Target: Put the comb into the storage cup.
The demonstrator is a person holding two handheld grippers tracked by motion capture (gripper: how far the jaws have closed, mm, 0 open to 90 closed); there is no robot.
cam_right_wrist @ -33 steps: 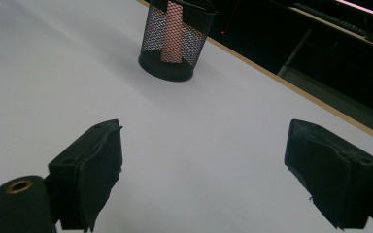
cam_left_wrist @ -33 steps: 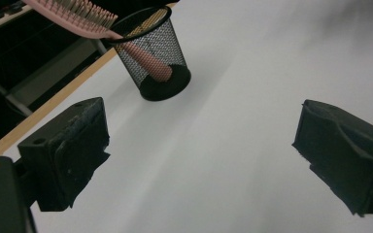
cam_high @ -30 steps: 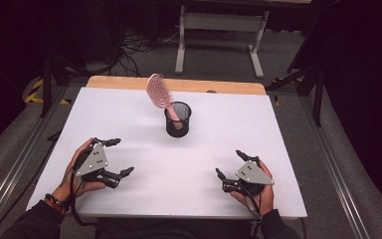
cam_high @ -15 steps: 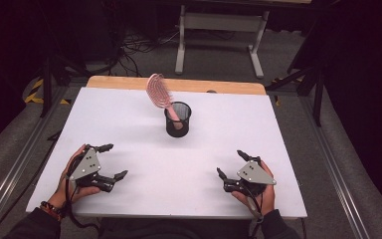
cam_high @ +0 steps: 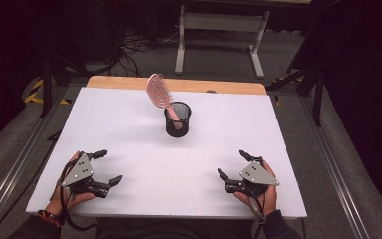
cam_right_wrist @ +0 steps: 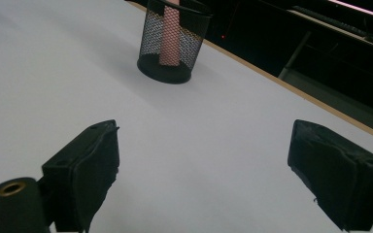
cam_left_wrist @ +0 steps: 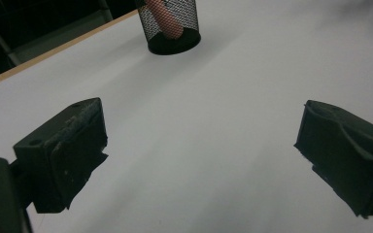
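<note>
A pink hairbrush (cam_high: 159, 93) stands handle-down in a black mesh cup (cam_high: 178, 119) near the middle of the white table (cam_high: 129, 129), leaning to the left. The cup (cam_left_wrist: 170, 24) shows far ahead in the left gripper view, and the cup (cam_right_wrist: 172, 41) with the pink handle (cam_right_wrist: 170, 34) in the right gripper view. My left gripper (cam_high: 108, 166) rests open near the front left edge, nothing between its jaws. My right gripper (cam_high: 232, 164) rests open near the front right, also holding nothing. Both are well short of the cup.
A wooden strip (cam_high: 219, 86) runs along the table's far edge. Beyond it stand a grey metal frame (cam_high: 219, 35) and cables on the floor. Metal rails (cam_high: 338, 169) flank the table on both sides.
My left gripper has drawn back toward the front edge and a little left. The right gripper has barely shifted. The brush and cup have not moved.
</note>
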